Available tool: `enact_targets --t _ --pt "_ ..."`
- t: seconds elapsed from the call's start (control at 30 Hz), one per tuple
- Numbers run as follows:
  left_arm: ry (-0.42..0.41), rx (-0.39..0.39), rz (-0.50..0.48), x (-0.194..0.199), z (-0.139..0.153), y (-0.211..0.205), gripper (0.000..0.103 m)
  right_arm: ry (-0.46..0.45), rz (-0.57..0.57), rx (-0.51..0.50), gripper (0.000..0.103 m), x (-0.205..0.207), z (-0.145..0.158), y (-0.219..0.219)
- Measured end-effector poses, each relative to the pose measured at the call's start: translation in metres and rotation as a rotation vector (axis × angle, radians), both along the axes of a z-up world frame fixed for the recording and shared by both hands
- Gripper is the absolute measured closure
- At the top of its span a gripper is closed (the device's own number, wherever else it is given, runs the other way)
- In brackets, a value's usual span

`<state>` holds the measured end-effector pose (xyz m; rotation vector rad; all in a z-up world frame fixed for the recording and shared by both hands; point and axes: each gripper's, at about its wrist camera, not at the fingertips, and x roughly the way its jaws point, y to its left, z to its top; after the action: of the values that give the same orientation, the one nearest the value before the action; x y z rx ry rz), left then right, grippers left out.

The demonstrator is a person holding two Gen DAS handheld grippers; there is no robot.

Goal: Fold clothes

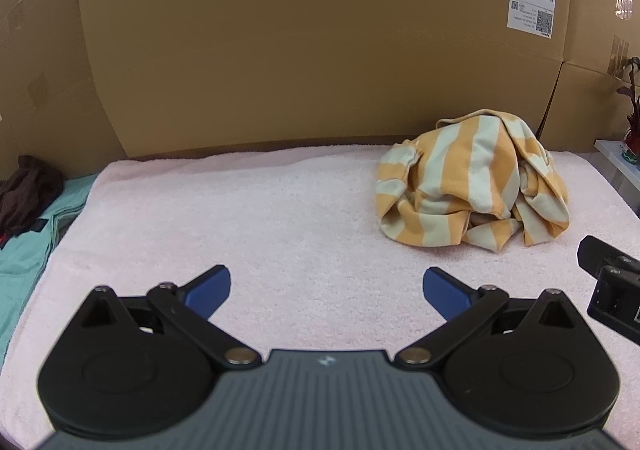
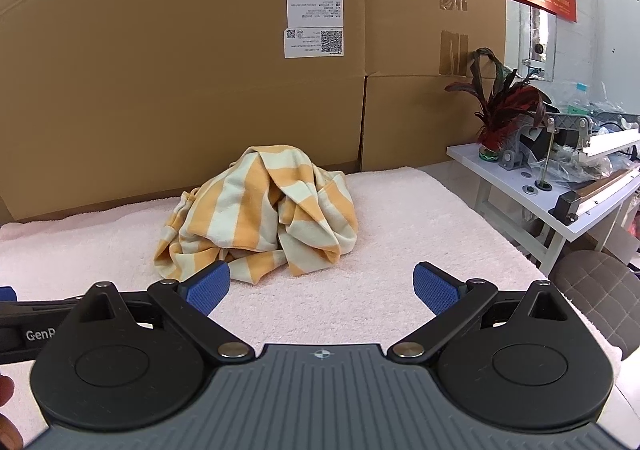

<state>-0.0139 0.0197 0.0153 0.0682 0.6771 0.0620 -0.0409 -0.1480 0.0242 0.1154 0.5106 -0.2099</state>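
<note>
A crumpled garment with orange and pale stripes (image 1: 472, 182) lies in a heap on the pink towel (image 1: 240, 218), near the cardboard wall. My left gripper (image 1: 326, 286) is open over bare towel, with the heap ahead and to its right. In the right wrist view the same striped garment (image 2: 260, 214) sits just ahead of my right gripper (image 2: 322, 284), which is open and holds nothing. Its left fingertip (image 2: 210, 284) is close to the garment's near hem. Part of the right gripper's body (image 1: 612, 290) shows at the left view's right edge.
A tall cardboard wall (image 2: 200, 70) closes off the back. A teal cloth (image 1: 24, 250) with a dark garment (image 1: 28, 194) lies left of the towel. To the right stand a white side table (image 2: 532, 190) with tools, a red-leaved plant (image 2: 504, 102) and a grey chair (image 2: 600, 290).
</note>
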Motion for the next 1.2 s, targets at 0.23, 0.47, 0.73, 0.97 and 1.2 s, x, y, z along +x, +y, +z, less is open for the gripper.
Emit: enact_targets --t 0.23,0.47,0.73,0.97,1.2 --pt "0.006 -0.020 -0.002 0.000 -0.001 0.003 0.001 0.001 0.003 -0.012 0.003 0.000 -0.002 0.003" --pt "0.020 -0.048 -0.005 0.002 -0.005 0.007 0.001 0.017 0.008 -0.019 0.003 0.003 -0.005 0.005" --pt "0.030 -0.035 -0.014 0.005 -0.008 0.003 0.000 0.031 0.016 -0.010 0.003 0.005 -0.008 0.005" --pt "0.046 -0.048 -0.026 0.007 -0.011 0.001 0.001 0.037 0.018 -0.007 0.003 0.006 -0.010 0.004" --pt "0.060 -0.048 -0.026 0.008 -0.014 0.000 0.000 0.048 0.019 0.002 0.003 0.008 -0.012 0.003"
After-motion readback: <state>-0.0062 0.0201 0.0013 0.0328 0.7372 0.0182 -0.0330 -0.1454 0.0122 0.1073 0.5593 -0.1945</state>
